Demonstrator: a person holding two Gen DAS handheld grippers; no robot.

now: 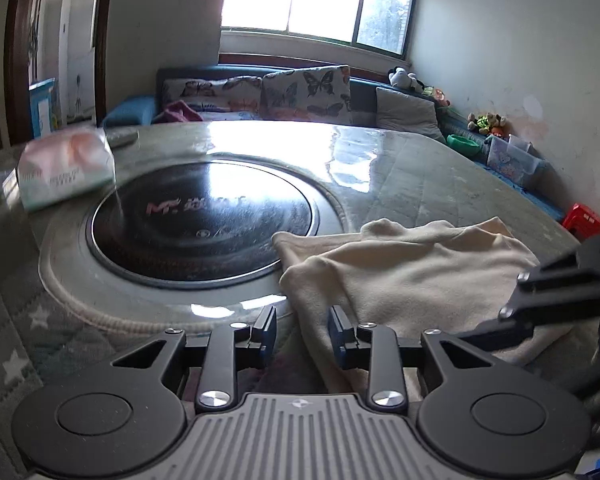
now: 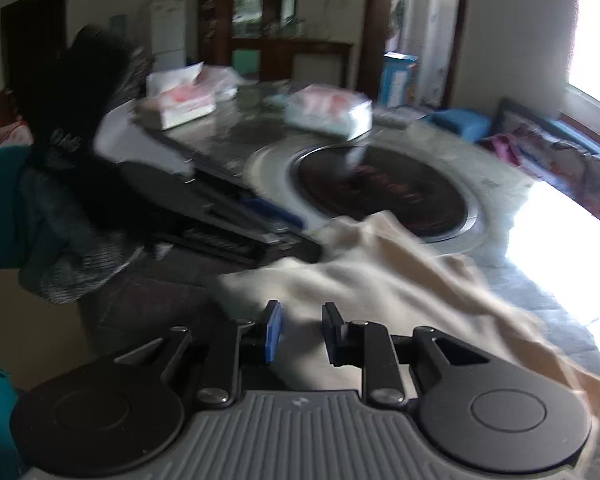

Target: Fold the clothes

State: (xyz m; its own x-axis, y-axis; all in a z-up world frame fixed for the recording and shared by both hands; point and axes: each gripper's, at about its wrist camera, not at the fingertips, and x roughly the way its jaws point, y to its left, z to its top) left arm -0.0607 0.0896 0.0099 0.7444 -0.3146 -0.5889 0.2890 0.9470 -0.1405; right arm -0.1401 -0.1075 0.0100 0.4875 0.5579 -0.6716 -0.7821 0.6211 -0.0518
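Note:
A cream garment [image 1: 412, 276] lies crumpled on the table's near right part, its left edge reaching the round black hob. My left gripper [image 1: 302, 334] is open, low over the garment's near left edge, with nothing between its fingers. The right gripper's body [image 1: 556, 292] shows at the right over the cloth. In the blurred right wrist view the garment [image 2: 384, 280] spreads ahead, and my right gripper [image 2: 300, 334] is open just above its near part. The left gripper [image 2: 236, 216] and a gloved hand [image 2: 80, 184] reach in from the left.
A round black hob [image 1: 204, 220] is set in the grey table top [image 1: 420, 168]. A tissue pack [image 1: 66, 168] sits at the far left; two packs show in the right wrist view [image 2: 328, 110]. A sofa with cushions [image 1: 304, 92] and a red stool [image 1: 584, 218] stand beyond.

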